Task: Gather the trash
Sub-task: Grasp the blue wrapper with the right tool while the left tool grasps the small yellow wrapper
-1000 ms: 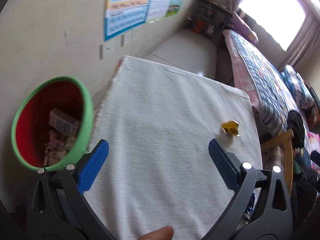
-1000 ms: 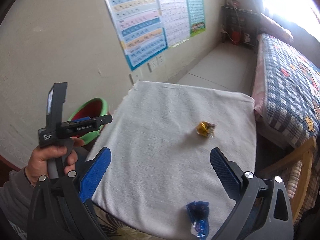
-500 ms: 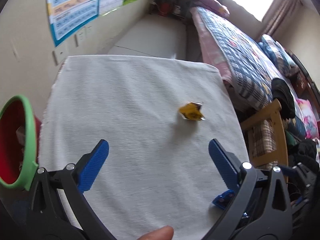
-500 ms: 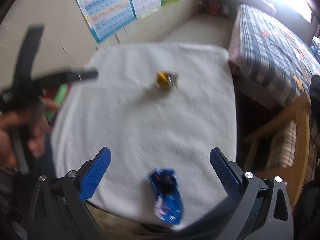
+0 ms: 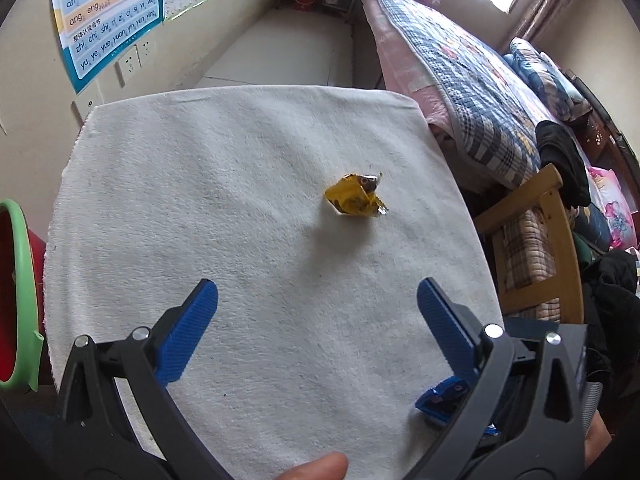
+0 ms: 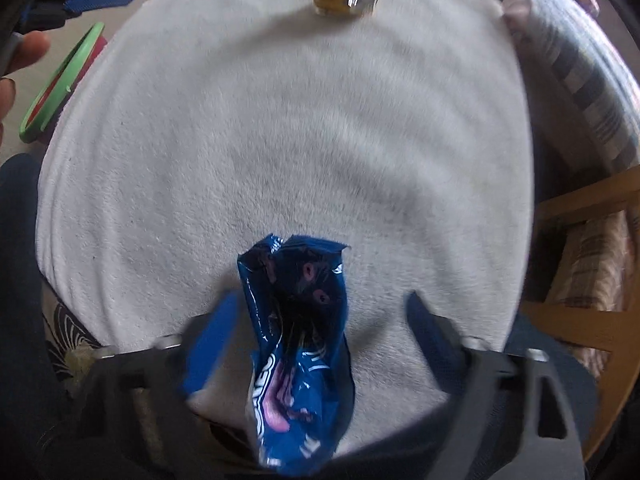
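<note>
A crumpled yellow wrapper (image 5: pixel 354 200) lies on the white towel-covered table (image 5: pixel 200 200), well ahead of my left gripper (image 5: pixel 316 300), which hangs open and holds nothing. A blue snack wrapper (image 6: pixel 296 320) lies at the table's near edge, between the fingers of my right gripper (image 6: pixel 320 308). That gripper points straight down and its jaws are closing, with the pads still apart from the wrapper on both sides. The left wrist view shows a corner of the blue wrapper (image 5: pixel 440 398) behind my own right finger. The red bin with a green rim (image 5: pixel 20 280) stands left of the table.
A wooden chair (image 5: pixel 532 240) and a bed with a plaid quilt (image 5: pixel 460 80) line the table's right side. Posters (image 5: pixel 108 12) hang on the wall behind it. In the right wrist view the bin (image 6: pixel 60 84) and the person's left hand (image 6: pixel 24 52) are at upper left.
My right gripper has dropped down over the blue wrapper and its jaws have narrowed. My left gripper has swung away from the bin towards the table's middle, nearer the yellow wrapper.
</note>
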The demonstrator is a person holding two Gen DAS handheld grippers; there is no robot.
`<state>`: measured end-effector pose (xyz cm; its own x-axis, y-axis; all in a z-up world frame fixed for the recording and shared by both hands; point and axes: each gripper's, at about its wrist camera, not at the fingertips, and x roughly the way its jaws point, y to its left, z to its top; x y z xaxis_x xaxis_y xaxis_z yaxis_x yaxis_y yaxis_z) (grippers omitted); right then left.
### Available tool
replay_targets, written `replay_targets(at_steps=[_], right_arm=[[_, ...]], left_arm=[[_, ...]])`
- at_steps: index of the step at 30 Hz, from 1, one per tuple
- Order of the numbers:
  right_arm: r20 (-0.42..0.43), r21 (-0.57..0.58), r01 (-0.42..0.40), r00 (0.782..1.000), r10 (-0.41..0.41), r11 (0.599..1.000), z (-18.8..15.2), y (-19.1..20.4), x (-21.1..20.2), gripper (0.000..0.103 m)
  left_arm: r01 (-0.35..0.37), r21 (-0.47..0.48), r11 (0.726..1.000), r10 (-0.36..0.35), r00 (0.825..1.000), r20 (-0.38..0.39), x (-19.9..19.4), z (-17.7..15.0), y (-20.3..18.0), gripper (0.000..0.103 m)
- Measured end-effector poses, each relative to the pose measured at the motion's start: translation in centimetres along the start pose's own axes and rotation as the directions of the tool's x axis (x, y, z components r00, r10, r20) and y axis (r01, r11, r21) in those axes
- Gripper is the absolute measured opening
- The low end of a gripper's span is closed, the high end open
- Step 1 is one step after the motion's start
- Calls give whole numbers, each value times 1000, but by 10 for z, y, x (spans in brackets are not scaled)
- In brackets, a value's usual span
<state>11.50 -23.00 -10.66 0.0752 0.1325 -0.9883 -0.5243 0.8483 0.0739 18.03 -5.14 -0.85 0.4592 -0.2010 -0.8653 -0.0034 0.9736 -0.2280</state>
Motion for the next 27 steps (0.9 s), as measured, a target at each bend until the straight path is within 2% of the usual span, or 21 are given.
replay_targets(at_steps=[1,2,6,18,23,27], right_arm=[[7,-4,-3,1000,3,1000,0,0,-1,55],[13,-7,1,1000,-1,1000,0,-1,-2,39],[37,4,-36,999,36,999,3,-7,-8,31],[195,110,-43,981,20,993,28,-44,-49,30],[210,123,-49,977,22,991,40,-49,-48,30],[216,134,-54,976,24,990,53,-57,-47,30]], left_arm=[[-3,1,1000,3,1000,-3,2,0,0,97],[-4,1,1000,4,1000,-7,4,0,0,97],[-2,3,1000,2,1000,-12,11,5,-2,97],[20,42,999,-18,999,-41,53,34,-23,97],[27,68,997,-23,998,-62,80,46,-34,97],[16,67,998,-11,996,-85,103,55,-37,88]])
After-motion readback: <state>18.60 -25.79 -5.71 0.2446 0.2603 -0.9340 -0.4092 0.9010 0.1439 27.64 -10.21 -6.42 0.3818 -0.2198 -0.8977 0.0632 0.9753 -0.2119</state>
